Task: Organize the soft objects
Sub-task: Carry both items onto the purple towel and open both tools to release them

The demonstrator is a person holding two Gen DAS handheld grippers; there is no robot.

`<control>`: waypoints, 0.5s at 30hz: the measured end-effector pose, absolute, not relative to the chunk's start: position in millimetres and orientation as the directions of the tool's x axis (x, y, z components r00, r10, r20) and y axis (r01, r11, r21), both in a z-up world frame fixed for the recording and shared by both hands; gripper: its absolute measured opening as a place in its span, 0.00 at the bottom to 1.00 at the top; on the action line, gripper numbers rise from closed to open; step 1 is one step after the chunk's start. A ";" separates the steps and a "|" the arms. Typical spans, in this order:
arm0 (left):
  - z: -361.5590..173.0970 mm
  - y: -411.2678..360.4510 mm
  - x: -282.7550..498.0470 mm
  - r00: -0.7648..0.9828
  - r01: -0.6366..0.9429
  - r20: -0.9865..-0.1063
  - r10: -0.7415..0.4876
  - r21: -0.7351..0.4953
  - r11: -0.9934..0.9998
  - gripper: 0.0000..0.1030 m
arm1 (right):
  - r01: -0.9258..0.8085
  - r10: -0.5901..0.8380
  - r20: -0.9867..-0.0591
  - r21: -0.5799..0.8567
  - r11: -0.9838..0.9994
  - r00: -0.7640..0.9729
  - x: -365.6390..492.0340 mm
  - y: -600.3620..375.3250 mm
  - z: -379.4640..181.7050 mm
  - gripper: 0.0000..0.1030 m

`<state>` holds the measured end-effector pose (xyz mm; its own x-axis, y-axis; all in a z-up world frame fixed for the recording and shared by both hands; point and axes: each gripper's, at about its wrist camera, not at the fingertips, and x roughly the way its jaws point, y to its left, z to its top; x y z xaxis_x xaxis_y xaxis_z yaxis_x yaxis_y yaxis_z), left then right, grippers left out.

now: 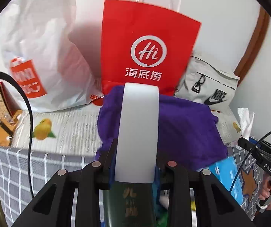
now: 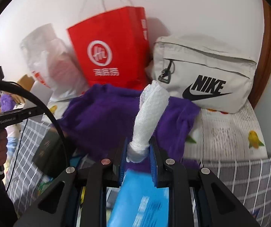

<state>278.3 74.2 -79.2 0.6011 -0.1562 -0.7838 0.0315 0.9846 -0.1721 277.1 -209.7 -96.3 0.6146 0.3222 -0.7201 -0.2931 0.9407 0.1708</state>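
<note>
Both hands are loaded, nothing placed yet: left hand-held gripper (image 1: 135, 151) pinches a white-capped bottle (image 1: 138, 130) at frame centre; right hand-held gripper (image 2: 137, 151) pinches a white tissue (image 2: 150, 111), above the purple cloth (image 2: 101, 111)

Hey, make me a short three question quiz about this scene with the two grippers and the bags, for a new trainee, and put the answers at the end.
1. True or false: the right gripper is pinching a rolled white cloth.
2. Which brand name is printed on the grey pouch? A) Adidas B) Nike C) Puma
3. Fill in: the purple cloth lies in front of the ______ paper bag.

Key
1. True. Its fingers close on the roll's lower end.
2. B.
3. Red.
</note>
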 end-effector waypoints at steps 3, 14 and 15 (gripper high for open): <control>-89.4 69.0 306.7 0.573 0.052 -0.800 -0.179 -0.183 0.982 0.28 | -0.271 0.281 -0.751 0.140 0.952 0.598 309.1 -208.3 -109.4 0.22; -144.2 43.5 394.7 0.433 0.069 -0.891 -0.141 -0.123 0.990 0.28 | -0.234 0.251 -0.848 0.156 0.960 0.466 386.1 -213.9 -167.1 0.22; -150.2 42.1 400.5 0.421 0.067 -0.898 -0.131 -0.113 0.991 0.28 | -0.236 0.251 -0.855 0.157 0.959 0.453 389.9 -213.9 -171.6 0.22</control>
<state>400.5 42.1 -150.2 0.4209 -0.1307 -0.8976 0.0672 0.9913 -0.1128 389.9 -213.9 -171.6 0.4534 0.2512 -0.8552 -0.2357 0.9591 0.1568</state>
